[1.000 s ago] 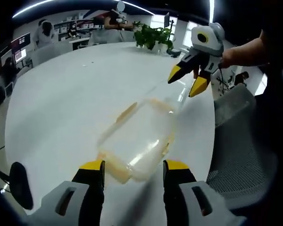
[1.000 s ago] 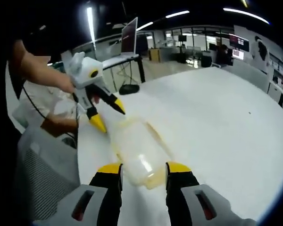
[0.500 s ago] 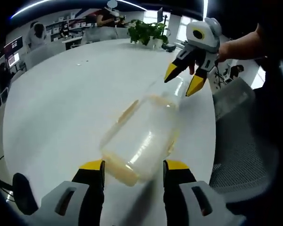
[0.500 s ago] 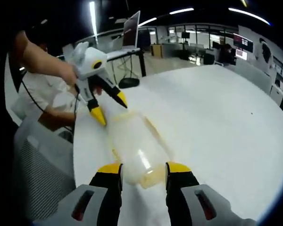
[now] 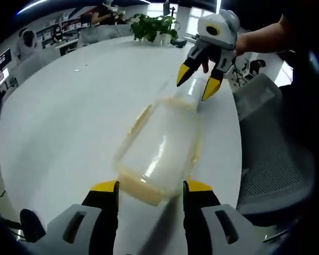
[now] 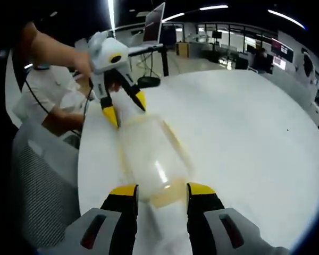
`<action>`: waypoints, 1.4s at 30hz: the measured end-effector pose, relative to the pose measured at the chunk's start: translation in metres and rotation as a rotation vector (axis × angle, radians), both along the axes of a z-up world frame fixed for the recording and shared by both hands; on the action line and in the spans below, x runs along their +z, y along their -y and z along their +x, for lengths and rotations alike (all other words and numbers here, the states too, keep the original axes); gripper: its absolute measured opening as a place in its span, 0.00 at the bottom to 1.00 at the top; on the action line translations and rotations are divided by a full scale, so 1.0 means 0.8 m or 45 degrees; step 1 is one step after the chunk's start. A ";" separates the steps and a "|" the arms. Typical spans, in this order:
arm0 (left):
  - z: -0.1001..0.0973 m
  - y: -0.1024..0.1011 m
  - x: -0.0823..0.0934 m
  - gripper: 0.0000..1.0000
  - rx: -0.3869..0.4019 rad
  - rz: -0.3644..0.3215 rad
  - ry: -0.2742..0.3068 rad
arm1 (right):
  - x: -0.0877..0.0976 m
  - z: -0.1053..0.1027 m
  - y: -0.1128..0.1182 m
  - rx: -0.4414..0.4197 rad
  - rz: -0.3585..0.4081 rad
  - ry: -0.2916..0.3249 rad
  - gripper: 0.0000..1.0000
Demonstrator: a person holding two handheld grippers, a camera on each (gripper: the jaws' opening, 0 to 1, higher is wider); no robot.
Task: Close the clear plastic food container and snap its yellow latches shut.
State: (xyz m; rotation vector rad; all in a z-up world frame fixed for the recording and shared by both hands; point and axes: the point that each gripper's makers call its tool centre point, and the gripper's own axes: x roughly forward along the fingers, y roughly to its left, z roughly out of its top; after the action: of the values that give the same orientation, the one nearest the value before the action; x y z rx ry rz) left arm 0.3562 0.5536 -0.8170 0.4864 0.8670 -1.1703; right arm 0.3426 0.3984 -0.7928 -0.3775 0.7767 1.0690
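Closer now, both gaping grippers, left and right, flank the container's ends.

my left gripper has its jaws spread apart, pointing at my right gripper, whose jaws also gape; my bare forearm extends behind the right one.

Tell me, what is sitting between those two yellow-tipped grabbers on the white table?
The clear plastic container lies on the white table, stretched between the left gripper and the right gripper, as the left gripper view shows.
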 end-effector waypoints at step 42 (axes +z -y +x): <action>-0.003 -0.006 -0.028 0.43 -0.519 0.263 0.107 | -0.043 0.005 0.000 0.353 -0.300 -0.009 0.36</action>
State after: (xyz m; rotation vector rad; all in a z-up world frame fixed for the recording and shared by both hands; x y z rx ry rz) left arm 0.3542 0.5587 -0.8390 0.9066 0.8424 -1.4244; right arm 0.3466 0.3980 -0.8269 -0.6978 0.8772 1.2405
